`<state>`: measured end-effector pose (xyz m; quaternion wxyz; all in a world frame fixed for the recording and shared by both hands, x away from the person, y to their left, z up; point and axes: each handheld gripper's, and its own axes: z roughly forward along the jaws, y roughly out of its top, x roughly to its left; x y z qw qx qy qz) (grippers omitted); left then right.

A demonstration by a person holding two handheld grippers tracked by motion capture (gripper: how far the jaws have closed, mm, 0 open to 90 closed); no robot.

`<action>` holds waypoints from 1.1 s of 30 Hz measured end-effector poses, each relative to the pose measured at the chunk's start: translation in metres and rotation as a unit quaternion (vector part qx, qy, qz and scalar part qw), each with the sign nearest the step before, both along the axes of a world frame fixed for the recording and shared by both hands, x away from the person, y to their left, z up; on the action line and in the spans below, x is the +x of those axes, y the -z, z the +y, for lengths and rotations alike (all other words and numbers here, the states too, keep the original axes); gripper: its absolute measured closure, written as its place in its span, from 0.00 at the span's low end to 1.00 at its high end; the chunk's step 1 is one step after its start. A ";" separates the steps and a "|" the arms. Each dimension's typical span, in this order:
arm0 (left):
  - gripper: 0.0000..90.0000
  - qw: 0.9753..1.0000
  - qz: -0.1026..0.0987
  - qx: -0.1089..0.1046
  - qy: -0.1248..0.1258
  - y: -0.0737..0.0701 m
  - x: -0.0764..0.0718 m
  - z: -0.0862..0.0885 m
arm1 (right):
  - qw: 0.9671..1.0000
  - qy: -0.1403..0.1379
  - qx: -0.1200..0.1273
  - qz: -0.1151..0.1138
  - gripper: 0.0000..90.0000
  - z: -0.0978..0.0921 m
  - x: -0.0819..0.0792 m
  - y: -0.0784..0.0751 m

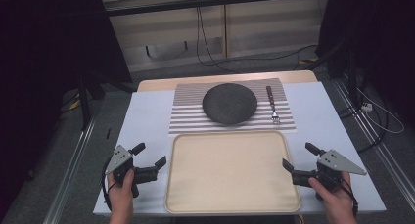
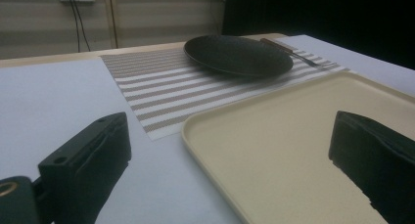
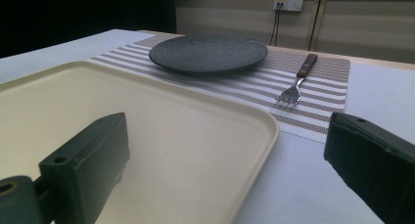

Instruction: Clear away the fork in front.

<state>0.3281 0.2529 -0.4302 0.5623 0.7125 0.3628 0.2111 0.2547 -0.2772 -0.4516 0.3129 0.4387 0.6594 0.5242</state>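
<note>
A cream tray (image 1: pixel 195 204) lies empty at the near middle of the white table. Behind it a striped placemat (image 1: pixel 186 117) carries a round black plate (image 1: pixel 229 103) and, to the plate's right, a fork (image 1: pixel 272 104) with a dark red handle, tines toward me. My left gripper (image 1: pixel 149 155) rests open just left of the tray, its jaws straddling the tray's near left corner (image 2: pixel 195 123). My right gripper (image 1: pixel 299 156) is open at the tray's right edge (image 3: pixel 266 136). In the right gripper view the plate (image 3: pixel 209 52) and fork (image 3: pixel 296 84) lie ahead.
The table's edges fall away on both sides to a grey floor with metal rails. Cables (image 1: pixel 205 43) hang down the back wall below a socket. Black stands (image 1: pixel 85 92) flank the table at left and right.
</note>
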 end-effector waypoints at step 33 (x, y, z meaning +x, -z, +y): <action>0.03 1.000 0.012 -0.001 0.013 0.005 0.004 0.006 | 0.997 0.064 -0.028 0.039 0.03 -0.008 0.087 -0.026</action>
